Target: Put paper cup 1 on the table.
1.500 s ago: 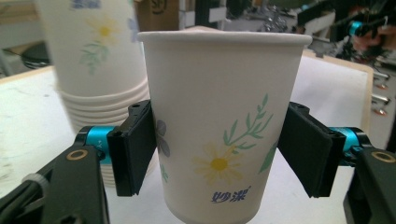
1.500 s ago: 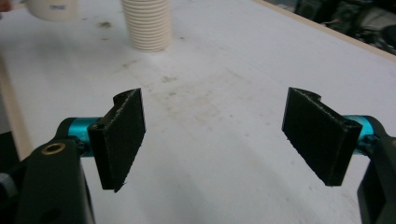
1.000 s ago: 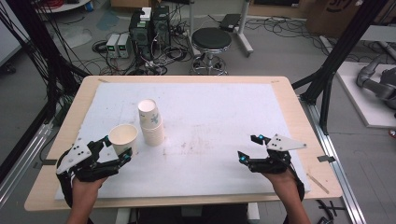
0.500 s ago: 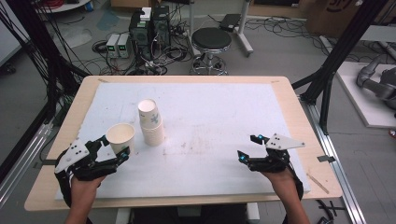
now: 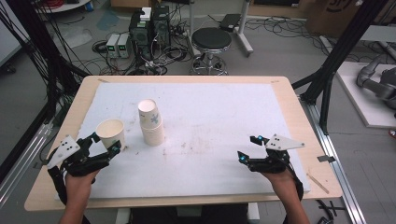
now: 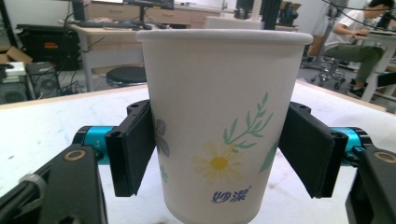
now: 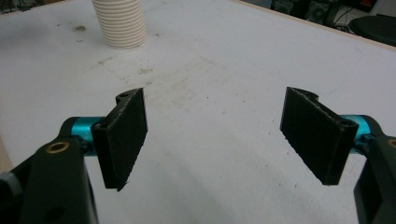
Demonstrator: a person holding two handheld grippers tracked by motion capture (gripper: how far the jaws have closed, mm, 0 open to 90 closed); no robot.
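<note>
Between the left gripper's (image 6: 219, 154) spread fingers (image 6: 133, 144) stands the upright paper cup (image 6: 222, 116), stack (image 5: 150, 122) at three o'clock; right gripper (image 7: 217, 135) gapes empty.

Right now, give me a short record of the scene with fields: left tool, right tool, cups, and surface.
left tool: left tool has its jaws on either side of a single paper cup; contact cannot be told
single cup: upright, flower print, at the table's left
right tool: right tool open, holding nothing, over the white mat
cup stack: stack of cups upright on the mat, just right of the single cup
</note>
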